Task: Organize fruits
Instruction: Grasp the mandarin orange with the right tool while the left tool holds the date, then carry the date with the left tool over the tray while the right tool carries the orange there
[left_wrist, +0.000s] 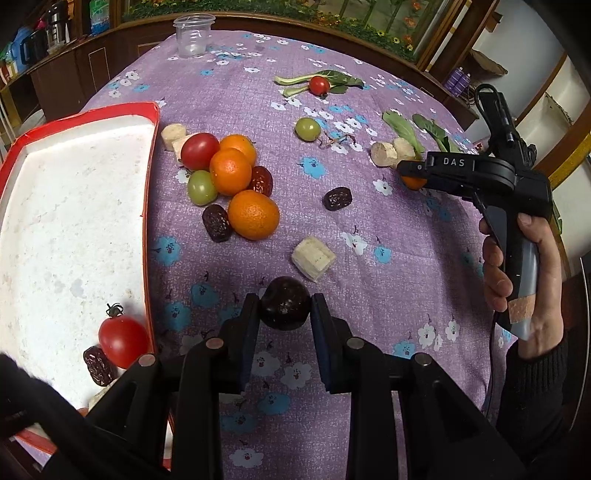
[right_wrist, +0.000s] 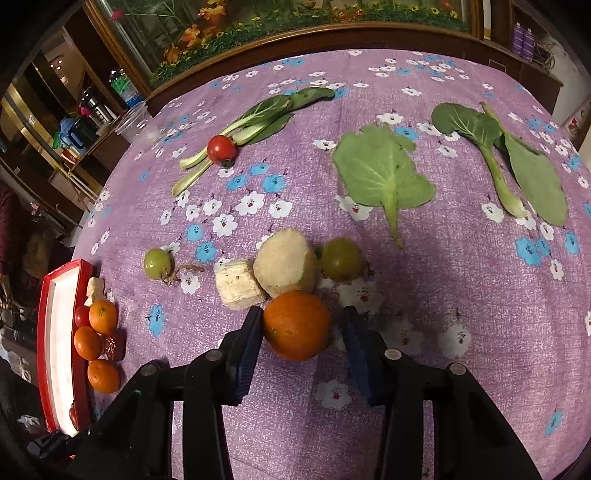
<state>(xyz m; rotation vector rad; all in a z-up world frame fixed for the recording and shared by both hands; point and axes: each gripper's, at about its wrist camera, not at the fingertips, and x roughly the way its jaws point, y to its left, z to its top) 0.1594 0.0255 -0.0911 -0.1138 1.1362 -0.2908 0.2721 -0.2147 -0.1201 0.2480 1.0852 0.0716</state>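
Observation:
My left gripper (left_wrist: 285, 301) is shut on a dark round fruit (left_wrist: 284, 310), held just above the purple flowered tablecloth. To its left the red-rimmed white tray (left_wrist: 74, 206) holds a red tomato (left_wrist: 123, 341) and a dark date (left_wrist: 98, 365). Beside the tray lies a pile of oranges (left_wrist: 253, 214), tomatoes and dates. My right gripper (right_wrist: 301, 314) is open around an orange (right_wrist: 295, 325) resting on the cloth. Its left finger (right_wrist: 247, 343) touches the orange, while a small gap shows at the right finger. A hand holds that gripper (left_wrist: 408, 173) at the right of the left wrist view.
Pale cut chunks (right_wrist: 284, 262) and a green fruit (right_wrist: 340, 258) lie just beyond the orange. Green leaves (right_wrist: 380, 177) are spread across the far cloth, one bunch with a red tomato (right_wrist: 221, 147). A clear plastic cup (left_wrist: 192, 35) stands at the far edge. A lone date (left_wrist: 337, 198) and another chunk (left_wrist: 313, 258) lie mid-table.

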